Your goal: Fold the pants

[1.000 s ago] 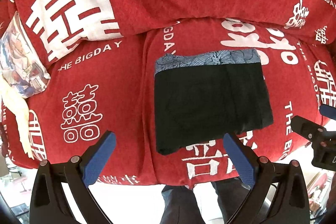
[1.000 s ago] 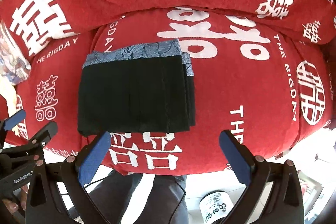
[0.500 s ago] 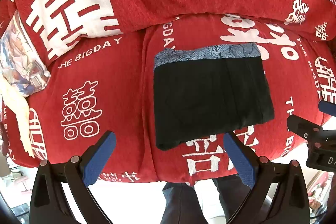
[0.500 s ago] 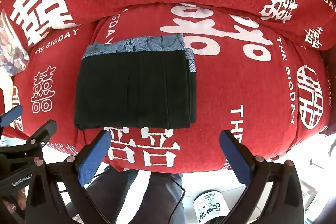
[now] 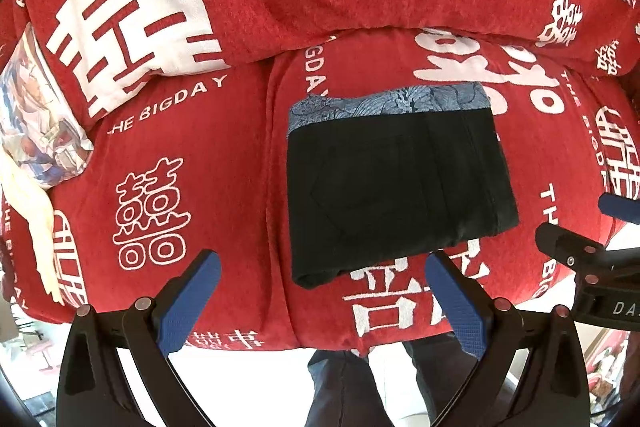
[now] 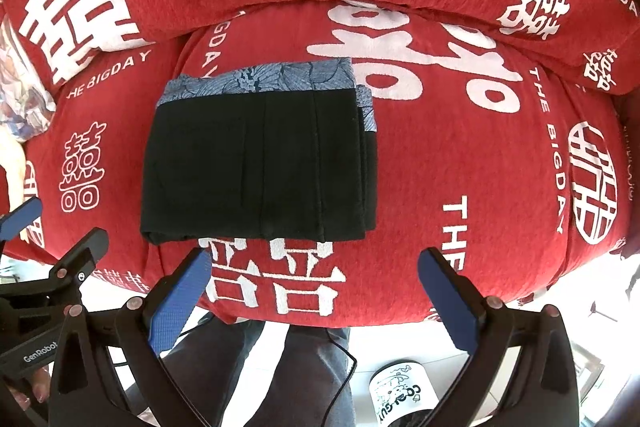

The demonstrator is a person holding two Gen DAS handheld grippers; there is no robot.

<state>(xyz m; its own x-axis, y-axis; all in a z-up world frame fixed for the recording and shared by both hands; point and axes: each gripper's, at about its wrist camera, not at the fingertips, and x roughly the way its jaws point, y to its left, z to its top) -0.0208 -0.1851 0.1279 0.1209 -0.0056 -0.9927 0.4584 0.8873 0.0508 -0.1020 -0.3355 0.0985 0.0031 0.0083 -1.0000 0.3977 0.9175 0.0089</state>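
Since a second ago almost nothing has changed — the folded pants (image 5: 400, 183) have slid only slightly in both views and keep the same shape, a black rectangle with a blue patterned band along its far edge, lying flat on the red cover (image 5: 224, 155). Your left gripper (image 5: 322, 297) is spread wide, holding nothing, its fingertips (image 5: 188, 303) hanging near the cover's near edge, apart from the cloth. Your right gripper (image 6: 312, 297) is likewise wide apart and empty. White print on the cover reads "THE BIGDAY"; the left tool's body, seen from the right wrist, reads "GenRobot".
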